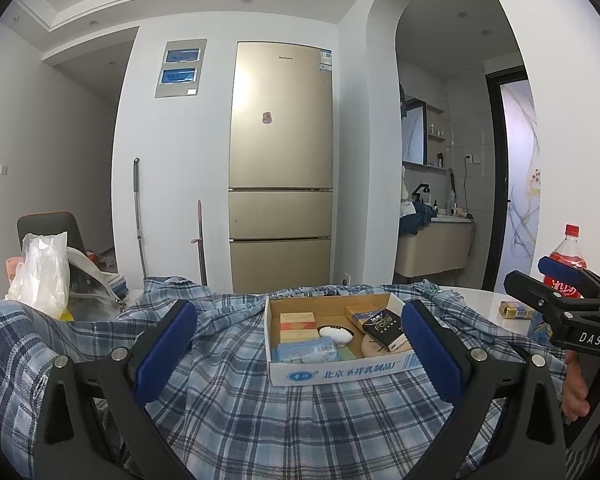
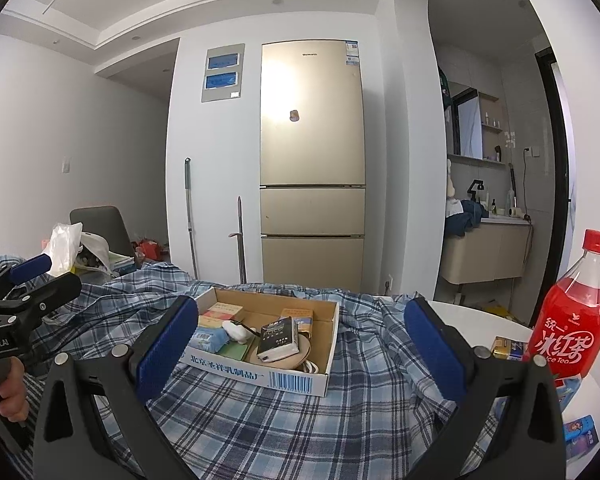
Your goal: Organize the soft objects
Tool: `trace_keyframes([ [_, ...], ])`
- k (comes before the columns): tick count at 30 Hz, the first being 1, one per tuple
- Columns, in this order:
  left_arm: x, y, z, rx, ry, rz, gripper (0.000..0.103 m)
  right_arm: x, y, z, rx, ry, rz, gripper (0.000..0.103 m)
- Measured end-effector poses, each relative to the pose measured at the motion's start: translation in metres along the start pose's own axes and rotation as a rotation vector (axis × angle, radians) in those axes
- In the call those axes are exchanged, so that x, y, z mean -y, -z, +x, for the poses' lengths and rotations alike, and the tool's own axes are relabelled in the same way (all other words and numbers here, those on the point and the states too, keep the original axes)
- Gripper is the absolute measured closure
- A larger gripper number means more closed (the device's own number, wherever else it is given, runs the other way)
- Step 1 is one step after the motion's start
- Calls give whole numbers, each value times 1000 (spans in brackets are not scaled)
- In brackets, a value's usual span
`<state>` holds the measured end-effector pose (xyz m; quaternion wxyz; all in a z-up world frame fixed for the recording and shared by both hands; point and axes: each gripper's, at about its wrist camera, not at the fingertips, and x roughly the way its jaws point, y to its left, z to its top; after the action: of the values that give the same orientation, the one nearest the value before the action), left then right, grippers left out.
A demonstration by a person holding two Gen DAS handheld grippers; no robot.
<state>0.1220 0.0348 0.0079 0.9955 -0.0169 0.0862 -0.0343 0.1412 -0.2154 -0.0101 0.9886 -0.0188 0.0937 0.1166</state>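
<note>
Plaid cloth in blue and white, a shirt (image 1: 228,360) by the look of it, lies rumpled over the table (image 1: 476,300) in the left wrist view. Its long axis runs left to right across the picture; which end is the collar I cannot tell. On it sits a shallow cardboard box (image 1: 332,368) with small packets inside, its printed long side facing the camera. The left gripper (image 1: 300,344) hangs above the cloth with its blue pads wide apart, the box between them. At the right edge the right gripper (image 1: 552,284) shows, fingers apart too, before a red bottle (image 1: 566,276).

From the right wrist, the same shirt (image 2: 260,420) spreads below the right gripper (image 2: 302,346), jaws spread and empty. The box (image 2: 284,380) sits skewed here. The bottle (image 2: 572,320) stands upright on bare table (image 2: 472,316) at right. The left gripper (image 2: 40,276) is at far left, parted.
</note>
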Motion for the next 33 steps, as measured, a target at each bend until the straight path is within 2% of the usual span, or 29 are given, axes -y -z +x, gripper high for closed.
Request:
trace_keyframes([
  [33, -4, 1, 1, -20, -10, -16, 0, 2, 2, 1, -11, -2, 12, 0],
])
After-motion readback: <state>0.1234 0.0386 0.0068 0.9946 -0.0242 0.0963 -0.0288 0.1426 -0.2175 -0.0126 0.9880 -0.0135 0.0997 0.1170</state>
